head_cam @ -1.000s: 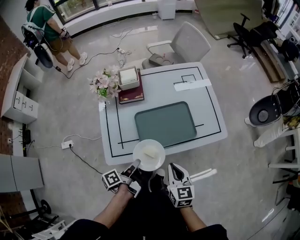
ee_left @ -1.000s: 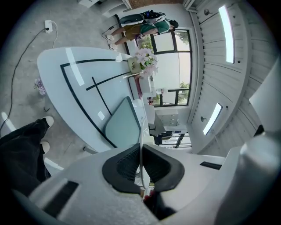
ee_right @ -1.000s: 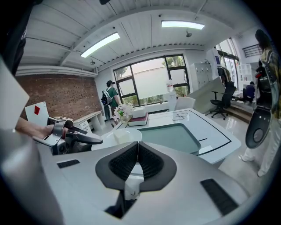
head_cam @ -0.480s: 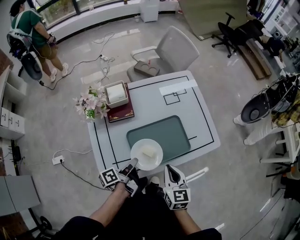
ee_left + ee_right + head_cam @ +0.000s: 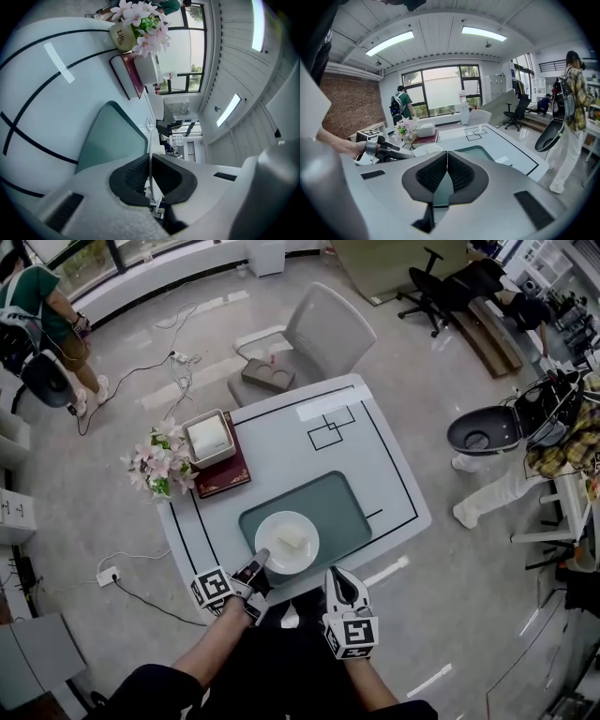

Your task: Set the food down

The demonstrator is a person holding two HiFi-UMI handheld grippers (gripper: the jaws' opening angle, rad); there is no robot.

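A white plate carries a pale block of food and sits over the near left part of the green mat on the white table. My left gripper is shut on the plate's near rim. In the left gripper view that rim runs edge-on between the pads of the left gripper; whether the plate touches the mat is unclear. My right gripper hangs just off the table's near edge, shut and empty. In its own view the right gripper shows closed pads, with the plate ahead to the left.
A cup of pink flowers stands at the table's left corner, beside a white box on a dark red book. A grey chair is at the far side. People stand at far left and right.
The plate, held by my left gripper, has moved from the table's near edge to over the green mat. Both grippers have come closer to the table; the right stays shut and empty.
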